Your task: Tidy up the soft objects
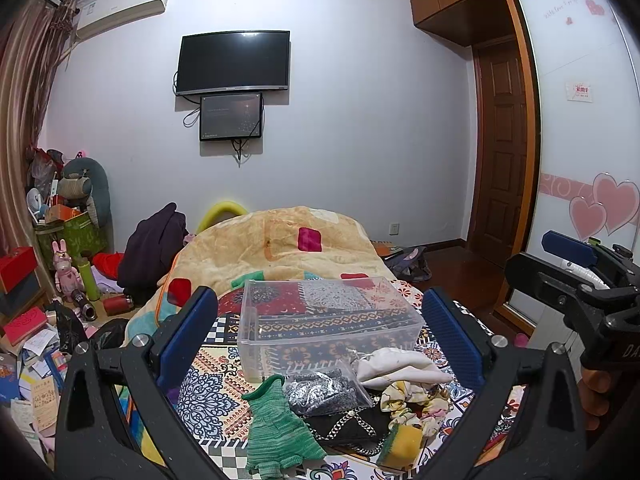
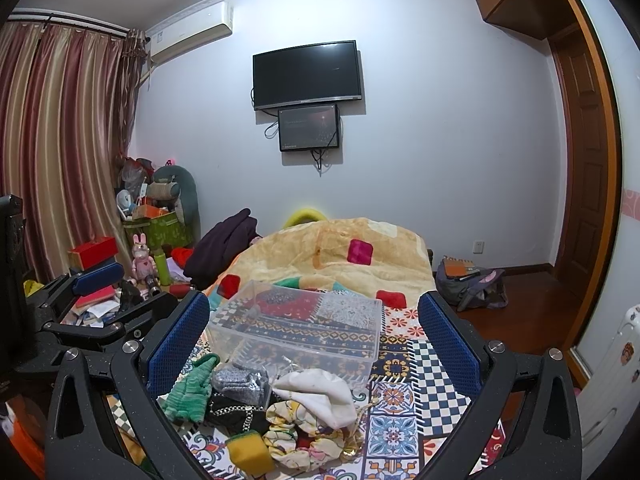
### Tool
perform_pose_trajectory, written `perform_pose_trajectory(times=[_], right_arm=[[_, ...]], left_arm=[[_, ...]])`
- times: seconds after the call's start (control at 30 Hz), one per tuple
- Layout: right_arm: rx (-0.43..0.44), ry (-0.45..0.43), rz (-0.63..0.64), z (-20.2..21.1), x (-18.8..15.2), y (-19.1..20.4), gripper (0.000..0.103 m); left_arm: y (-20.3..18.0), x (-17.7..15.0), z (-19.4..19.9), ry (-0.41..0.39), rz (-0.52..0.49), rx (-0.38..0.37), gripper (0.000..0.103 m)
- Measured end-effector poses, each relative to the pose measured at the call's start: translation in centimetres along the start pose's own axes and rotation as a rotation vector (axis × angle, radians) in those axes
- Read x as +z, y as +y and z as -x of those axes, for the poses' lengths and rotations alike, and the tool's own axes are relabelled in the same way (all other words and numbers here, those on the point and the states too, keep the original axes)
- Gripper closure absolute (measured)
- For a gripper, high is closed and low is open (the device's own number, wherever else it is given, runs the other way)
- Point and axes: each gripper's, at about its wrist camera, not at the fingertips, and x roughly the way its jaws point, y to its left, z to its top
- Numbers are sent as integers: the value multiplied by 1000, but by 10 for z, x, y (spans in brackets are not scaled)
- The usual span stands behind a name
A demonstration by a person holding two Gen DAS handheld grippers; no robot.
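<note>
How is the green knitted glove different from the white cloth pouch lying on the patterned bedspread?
The green knitted glove is ribbed yarn, lying flat at the pile's left edge; the white cloth pouch is smooth fabric, crumpled, on the right. The glove's cuff points toward the clear plastic box; the pouch lies just in front of the box. Both lie loose outside it, with neither gripper holding them.

"DA" on right hand-held gripper [image 1: 592, 276] body; other labels too blurred to read
</note>
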Motion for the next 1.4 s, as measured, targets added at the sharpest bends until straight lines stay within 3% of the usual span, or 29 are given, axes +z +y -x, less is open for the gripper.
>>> perform_pose_trajectory(times=[0.87, 1.1, 1.33, 1.4], right_arm=[[9, 3, -16, -2, -2, -1, 0], [15, 88, -7, -20, -12, -8, 0], [38, 221, -19, -42, -34, -25, 1], [44, 264, -20, -48, -43, -28, 6]], left_arm=[[-3, 4, 0, 8, 5, 2, 0], [14, -4, -22, 102, 44, -35, 0], [39, -41, -50, 249, 26, -1, 0], [45, -52, -57, 289, 30, -1, 4]])
